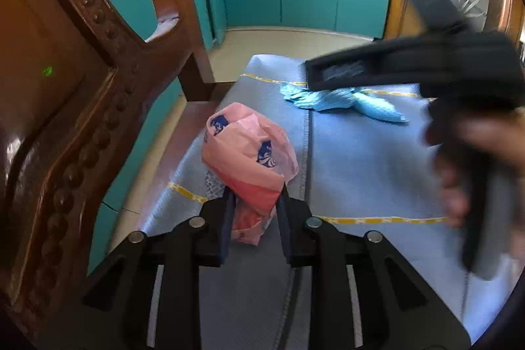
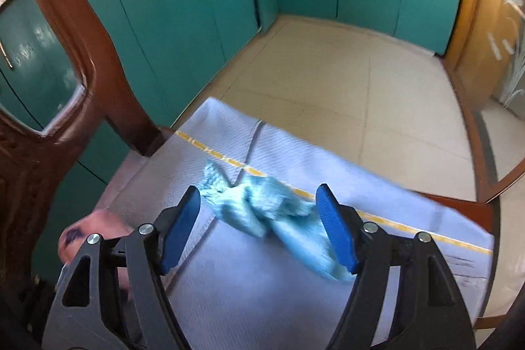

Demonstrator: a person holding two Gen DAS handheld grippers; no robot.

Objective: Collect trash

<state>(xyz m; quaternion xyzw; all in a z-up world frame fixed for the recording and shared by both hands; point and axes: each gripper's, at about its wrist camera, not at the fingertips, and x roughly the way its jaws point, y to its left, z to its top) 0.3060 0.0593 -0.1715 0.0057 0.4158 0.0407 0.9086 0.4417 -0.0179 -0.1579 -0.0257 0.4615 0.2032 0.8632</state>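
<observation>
- The left hand-held gripper point(image 1: 254, 202) has its two fingers closed in against the sides of a pink plastic bag point(image 1: 249, 166), pinching its lower part; the bag stands bunched on the blue cloth point(image 1: 361, 159) that covers the tabletop
- The right hand-held gripper point(image 2: 259, 218) is spread wide, its blue pads point(image 2: 338, 232) well apart and gripping nothing
- A crumpled light-blue rag point(image 2: 262, 209) lies on the cloth between those spread fingers, beside a yellow stripe point(image 2: 410, 228); contact with either pad cannot be told through the blur
- From the left wrist view the right hand-held gripper shows as a blurred dark shape over the rag point(image 1: 341, 100), with the pink bag nearer and to the left
- A carved wooden chair point(image 1: 82, 87) stands at the left edge, with teal cabinets point(image 2: 183, 5) behind across a tiled floor point(image 2: 361, 87)
</observation>
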